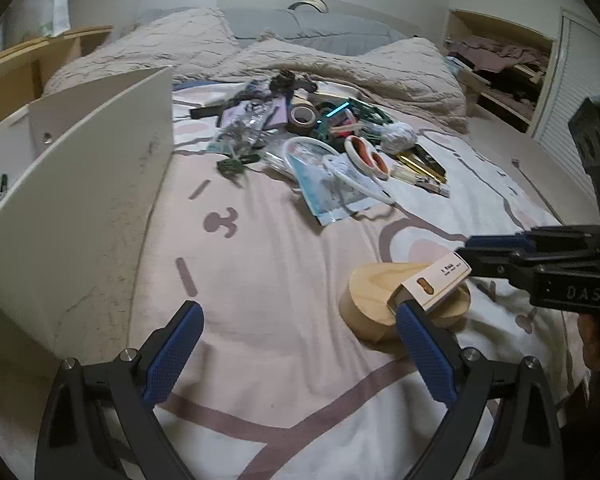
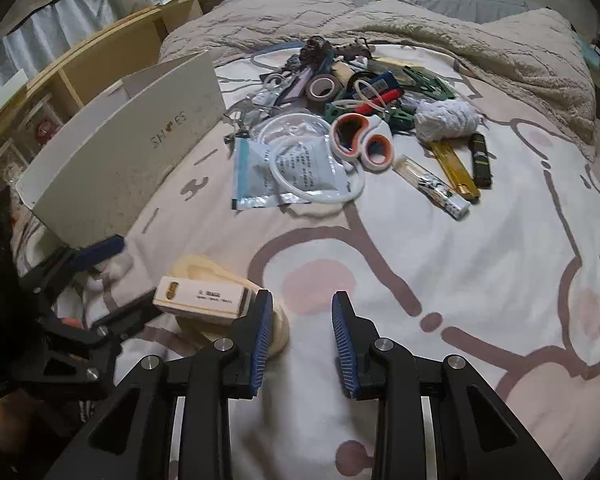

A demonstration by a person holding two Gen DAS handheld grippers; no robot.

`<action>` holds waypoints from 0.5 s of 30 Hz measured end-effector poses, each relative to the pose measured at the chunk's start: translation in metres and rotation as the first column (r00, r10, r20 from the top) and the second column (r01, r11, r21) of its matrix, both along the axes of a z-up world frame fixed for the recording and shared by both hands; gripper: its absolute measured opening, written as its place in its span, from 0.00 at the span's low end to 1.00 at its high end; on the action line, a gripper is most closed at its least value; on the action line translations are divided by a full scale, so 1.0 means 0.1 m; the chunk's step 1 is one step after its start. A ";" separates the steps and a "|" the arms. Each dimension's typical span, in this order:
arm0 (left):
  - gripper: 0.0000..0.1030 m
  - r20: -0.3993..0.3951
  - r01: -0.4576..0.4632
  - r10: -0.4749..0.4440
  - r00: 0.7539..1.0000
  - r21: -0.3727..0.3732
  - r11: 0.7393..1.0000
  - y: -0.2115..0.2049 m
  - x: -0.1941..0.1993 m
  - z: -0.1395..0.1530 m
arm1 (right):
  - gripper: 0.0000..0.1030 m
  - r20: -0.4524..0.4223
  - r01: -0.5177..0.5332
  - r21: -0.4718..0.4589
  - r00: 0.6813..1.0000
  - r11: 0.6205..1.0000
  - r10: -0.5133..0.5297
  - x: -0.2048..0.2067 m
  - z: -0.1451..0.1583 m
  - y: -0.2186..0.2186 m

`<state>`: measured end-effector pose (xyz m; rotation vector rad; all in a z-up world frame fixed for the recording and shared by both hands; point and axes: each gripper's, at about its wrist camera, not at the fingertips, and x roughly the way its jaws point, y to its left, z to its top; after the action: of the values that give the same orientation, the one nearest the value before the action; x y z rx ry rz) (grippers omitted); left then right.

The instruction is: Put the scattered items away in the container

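1 white box [image 2: 116,160]; 1 round wooden block [image 1: 384,300]; 1 small labelled wooden box [image 2: 202,300]; 1 brown tape roll [image 2: 323,88]; 1 pair of orange-handled scissors [image 2: 362,140]; 1 white tubing coil [image 2: 312,176]; 1 foil pouch [image 2: 260,176]; 2 grippers.

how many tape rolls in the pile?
1 clearly visible: a brown tape roll at the back of the pile, standing on edge behind the scissors. More may be buried under the clutter.

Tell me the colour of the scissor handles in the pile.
The scissors have white handles with orange lining inside the finger loops, clearest in the right wrist view.
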<state>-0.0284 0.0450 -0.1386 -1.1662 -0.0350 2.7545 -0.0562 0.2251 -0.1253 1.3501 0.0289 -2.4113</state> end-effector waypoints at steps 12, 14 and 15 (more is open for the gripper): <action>0.95 -0.072 -0.099 0.094 0.993 -0.077 0.992 0.01 -0.02 -0.01 | 0.31 0.001 0.010 0.002 1.000 1.000 -0.010 0.04 0.06 -0.06; 0.95 -0.079 -0.098 0.092 0.993 -0.081 0.992 0.04 -0.02 -0.02 | 0.31 0.003 0.004 0.007 1.000 1.000 -0.004 0.05 0.07 -0.08; 0.95 -0.081 -0.095 0.089 0.993 -0.081 0.992 0.05 -0.03 -0.02 | 0.31 0.004 0.003 0.006 1.000 1.000 -0.003 0.06 0.07 -0.08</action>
<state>-0.0312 0.0501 -0.1404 -1.1036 0.0383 2.9061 -0.0506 0.2167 -0.1186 1.3584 0.0329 -2.4131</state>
